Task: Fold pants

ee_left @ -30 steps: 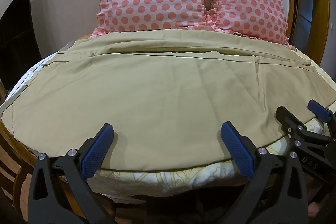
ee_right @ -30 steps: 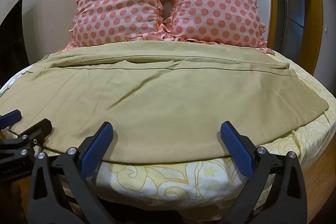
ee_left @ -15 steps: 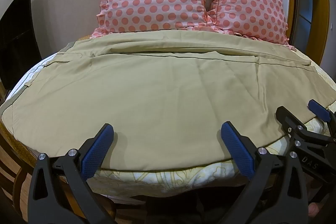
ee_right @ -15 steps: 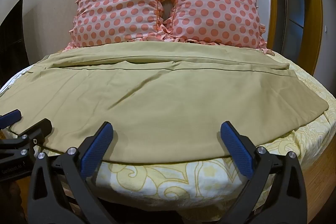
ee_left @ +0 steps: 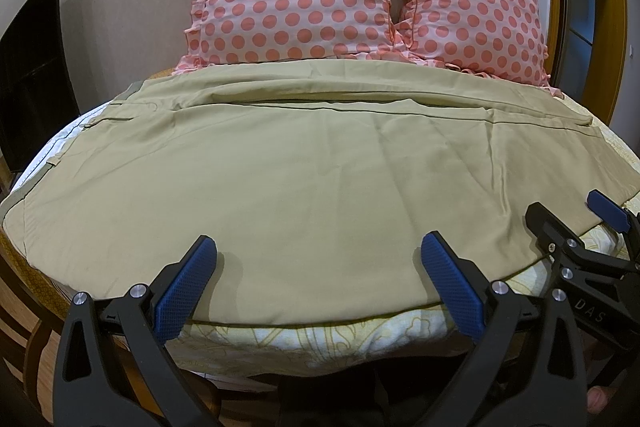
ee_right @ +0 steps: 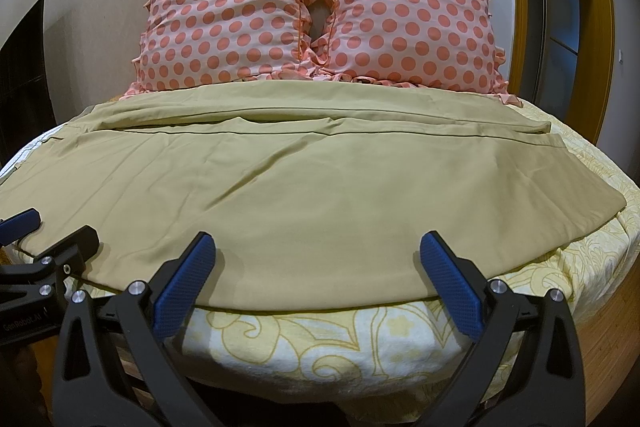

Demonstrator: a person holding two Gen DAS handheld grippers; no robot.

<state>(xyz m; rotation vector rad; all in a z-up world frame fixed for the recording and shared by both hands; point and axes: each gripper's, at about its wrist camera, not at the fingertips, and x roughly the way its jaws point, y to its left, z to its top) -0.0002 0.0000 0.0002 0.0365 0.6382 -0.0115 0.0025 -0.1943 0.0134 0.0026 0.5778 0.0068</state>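
Observation:
Khaki pants [ee_left: 312, 171] lie spread flat across the bed, one leg nearer me and one behind it; they also show in the right wrist view [ee_right: 304, 187]. My left gripper [ee_left: 318, 267] is open and empty, just above the pants' near hem. My right gripper [ee_right: 316, 267] is open and empty over the near hem too. It shows in the left wrist view [ee_left: 576, 215] at the right edge. The left gripper shows in the right wrist view [ee_right: 48, 231] at the left edge.
Two pink polka-dot pillows [ee_right: 316, 11] stand against the wall behind the pants. The bed has a yellow-patterned white sheet [ee_right: 320, 339]. A wooden door frame [ee_right: 600, 27] is at the right, a dark panel [ee_left: 28, 75] at the left.

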